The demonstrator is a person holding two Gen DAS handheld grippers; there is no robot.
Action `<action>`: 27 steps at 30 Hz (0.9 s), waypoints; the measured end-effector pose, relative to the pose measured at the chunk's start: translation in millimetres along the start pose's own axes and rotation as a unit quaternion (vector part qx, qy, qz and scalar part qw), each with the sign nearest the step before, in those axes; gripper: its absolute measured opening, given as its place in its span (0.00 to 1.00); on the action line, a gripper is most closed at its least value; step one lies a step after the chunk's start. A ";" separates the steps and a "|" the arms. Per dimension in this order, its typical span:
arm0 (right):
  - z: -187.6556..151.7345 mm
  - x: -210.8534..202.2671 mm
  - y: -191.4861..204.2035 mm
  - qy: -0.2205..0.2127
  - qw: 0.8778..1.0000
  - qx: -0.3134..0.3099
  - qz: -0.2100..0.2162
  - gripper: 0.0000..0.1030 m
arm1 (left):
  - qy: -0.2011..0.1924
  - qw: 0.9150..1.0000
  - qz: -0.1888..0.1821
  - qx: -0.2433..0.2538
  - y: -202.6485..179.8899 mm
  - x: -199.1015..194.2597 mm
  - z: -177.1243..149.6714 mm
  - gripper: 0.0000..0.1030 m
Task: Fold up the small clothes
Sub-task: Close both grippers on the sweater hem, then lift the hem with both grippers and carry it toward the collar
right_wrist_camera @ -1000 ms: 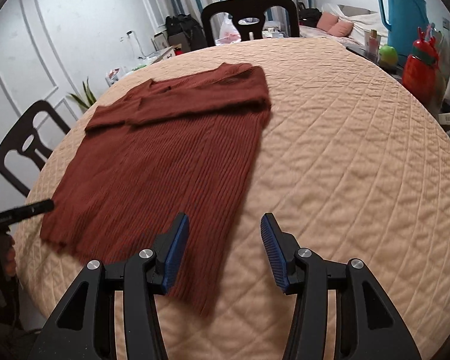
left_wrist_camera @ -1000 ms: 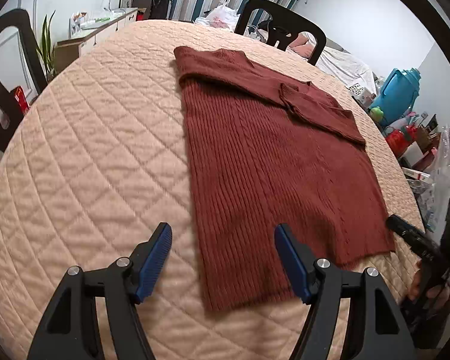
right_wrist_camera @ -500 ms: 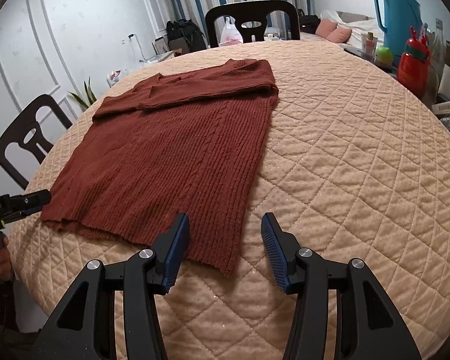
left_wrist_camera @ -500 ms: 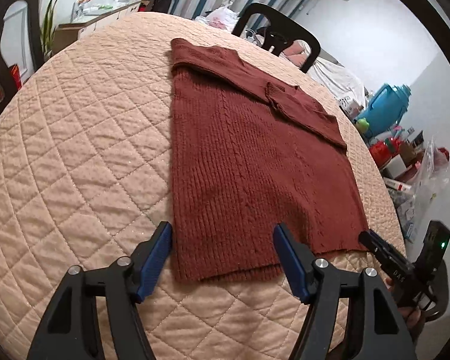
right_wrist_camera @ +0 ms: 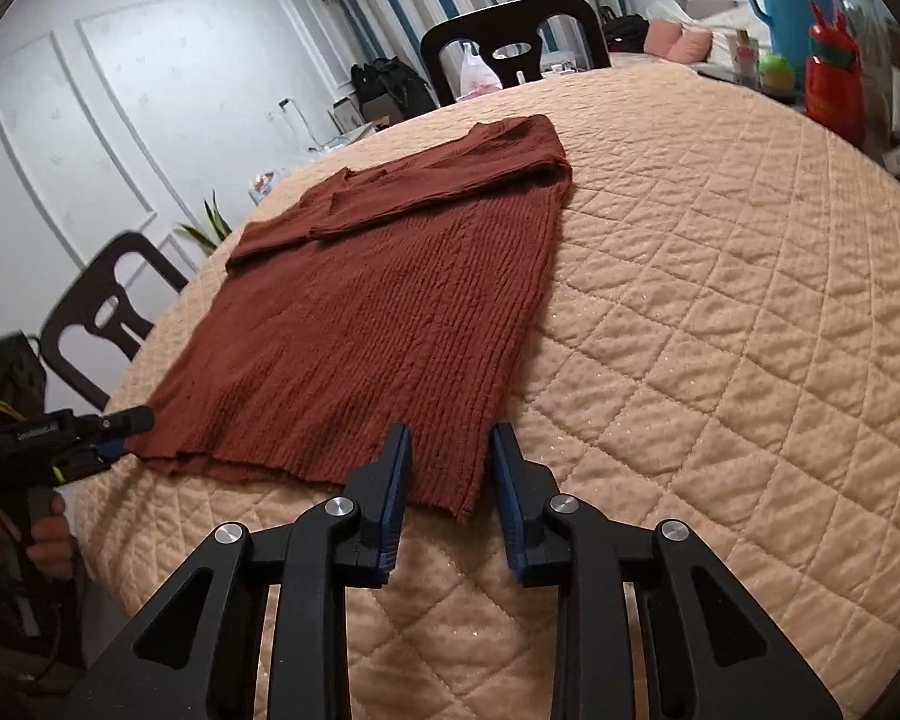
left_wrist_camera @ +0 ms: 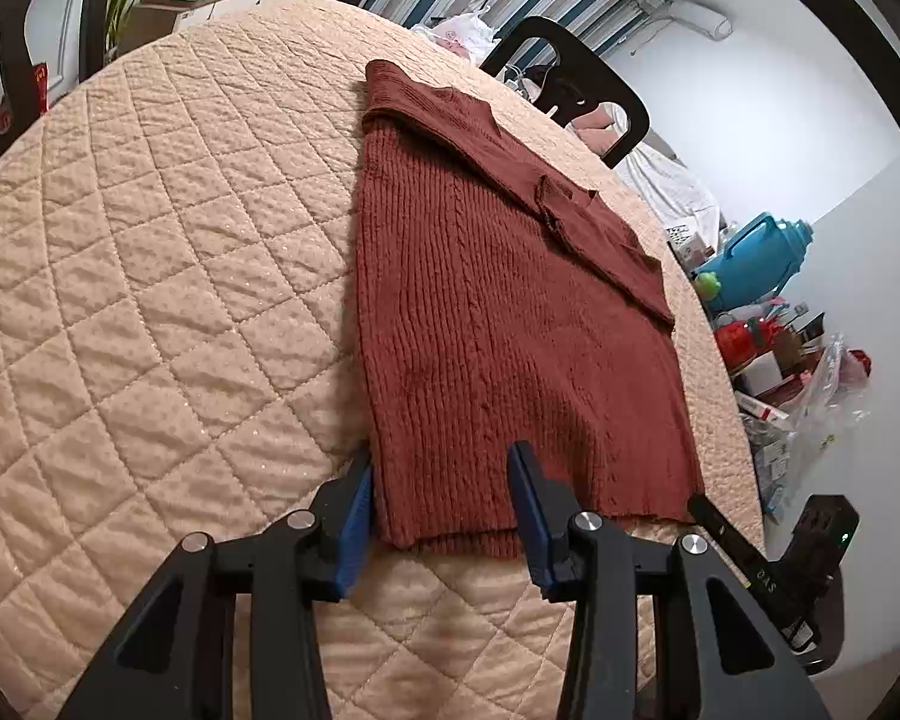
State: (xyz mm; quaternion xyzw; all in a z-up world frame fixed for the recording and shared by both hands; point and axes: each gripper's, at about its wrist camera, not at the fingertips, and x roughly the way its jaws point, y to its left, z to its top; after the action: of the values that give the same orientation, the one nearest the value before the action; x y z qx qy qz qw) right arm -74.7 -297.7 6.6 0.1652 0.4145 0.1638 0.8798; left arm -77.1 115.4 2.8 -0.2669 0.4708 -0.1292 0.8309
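A rust-red knitted sweater (left_wrist_camera: 510, 330) (right_wrist_camera: 378, 312) lies flat on the peach quilted table cover (left_wrist_camera: 150, 300), its sleeves folded across the far end. My left gripper (left_wrist_camera: 441, 474) straddles the near left hem corner. Its jaws are closing, and the cloth lies flat between the blue pads without being pinched. My right gripper (right_wrist_camera: 450, 450) straddles the near right hem corner in the same way, jaws closing around the flat cloth. Each gripper also shows at the edge of the other's view: the right gripper (left_wrist_camera: 768, 558), and the left gripper (right_wrist_camera: 60, 438) held by a hand (right_wrist_camera: 48, 540).
Black chairs stand at the far side (right_wrist_camera: 510, 42) and at the left (right_wrist_camera: 102, 312) of the round table. A blue jug (right_wrist_camera: 774, 6), a red bottle (right_wrist_camera: 834, 78) and packets crowd the right side. The table's near edge drops off just below the hem.
Both grippers have moved forward to the sweater's hem, one at each near corner. Their jaws have narrowed around the cloth.
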 end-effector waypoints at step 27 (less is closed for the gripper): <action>2.4 5.3 -33.6 0.018 0.991 0.112 0.070 0.06 | 0.000 0.998 -0.043 -0.052 19.4 -4.2 1.2 0.07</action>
State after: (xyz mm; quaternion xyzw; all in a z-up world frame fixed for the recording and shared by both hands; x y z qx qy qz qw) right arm -64.5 -325.7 -9.8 0.2878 0.4338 0.1802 0.8346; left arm -79.0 133.7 -4.6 -0.3295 0.4648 -0.1405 0.8097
